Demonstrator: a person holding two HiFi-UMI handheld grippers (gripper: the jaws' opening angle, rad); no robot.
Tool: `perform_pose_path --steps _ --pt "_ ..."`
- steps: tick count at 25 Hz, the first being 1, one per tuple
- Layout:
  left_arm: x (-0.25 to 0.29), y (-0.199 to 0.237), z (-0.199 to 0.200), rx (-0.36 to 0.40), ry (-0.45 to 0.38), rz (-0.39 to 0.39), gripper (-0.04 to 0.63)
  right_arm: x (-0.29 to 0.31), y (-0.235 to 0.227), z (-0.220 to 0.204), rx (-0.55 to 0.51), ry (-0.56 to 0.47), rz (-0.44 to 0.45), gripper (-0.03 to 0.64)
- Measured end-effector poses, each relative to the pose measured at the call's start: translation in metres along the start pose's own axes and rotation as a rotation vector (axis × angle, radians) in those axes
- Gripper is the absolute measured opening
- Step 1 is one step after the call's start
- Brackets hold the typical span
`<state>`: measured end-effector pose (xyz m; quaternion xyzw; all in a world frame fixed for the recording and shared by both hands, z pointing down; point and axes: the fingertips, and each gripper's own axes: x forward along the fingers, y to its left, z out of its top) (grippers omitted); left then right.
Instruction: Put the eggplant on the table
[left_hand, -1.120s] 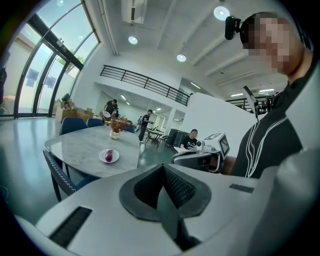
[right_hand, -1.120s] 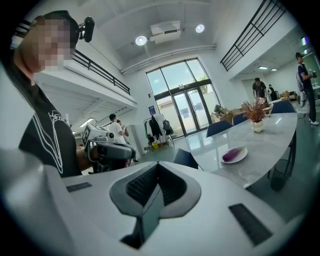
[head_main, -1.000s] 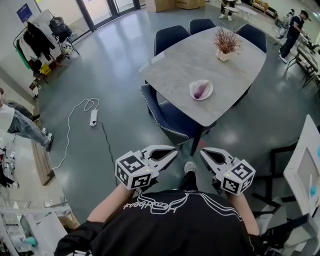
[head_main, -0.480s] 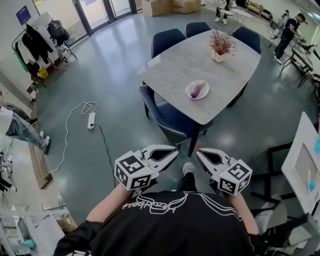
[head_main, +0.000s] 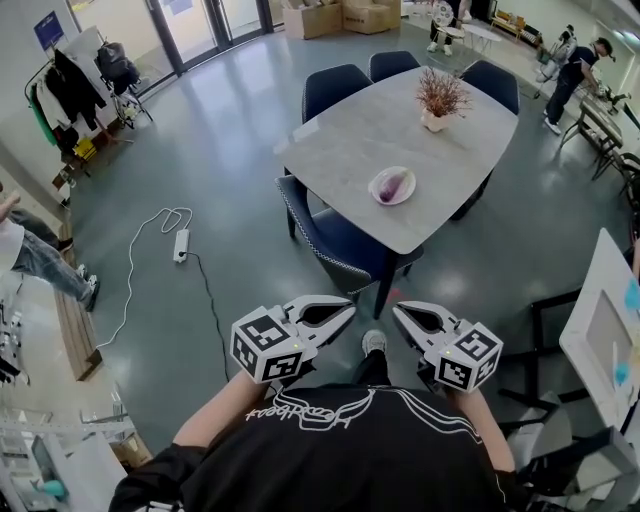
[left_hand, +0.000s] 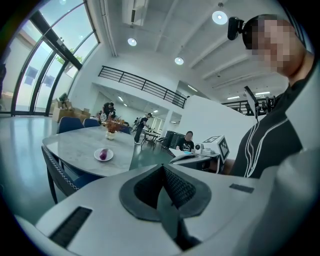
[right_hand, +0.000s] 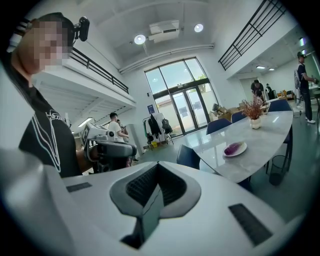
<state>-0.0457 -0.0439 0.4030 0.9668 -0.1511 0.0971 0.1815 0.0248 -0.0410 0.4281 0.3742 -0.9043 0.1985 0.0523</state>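
The eggplant (head_main: 389, 187) sits on its plate (head_main: 406, 177) on the far table (head_main: 350, 130), now farther off — left gripper (head_main: 348, 306) and right gripper (head_main: 399, 311) both closed, holding nothing.

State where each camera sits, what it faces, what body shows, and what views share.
Head view: on the head, looking steeply down at left gripper, right gripper, torso, table.
Left gripper view: rides the left gripper, past its shut fingers; torso right, table left.
Right gripper view: rides the right gripper, past shut fingers; torso left, table right.
All three share the eggplant on its plate.
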Motion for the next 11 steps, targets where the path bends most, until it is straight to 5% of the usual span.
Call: perform_pose_path --steps 11 --pt "0.0050 0.0003 0.0011 -0.015 -0.002 -0.013 0.008 -0.0034 -0.0044 0.0028 0.013 -0.010 -0.013 0.006"
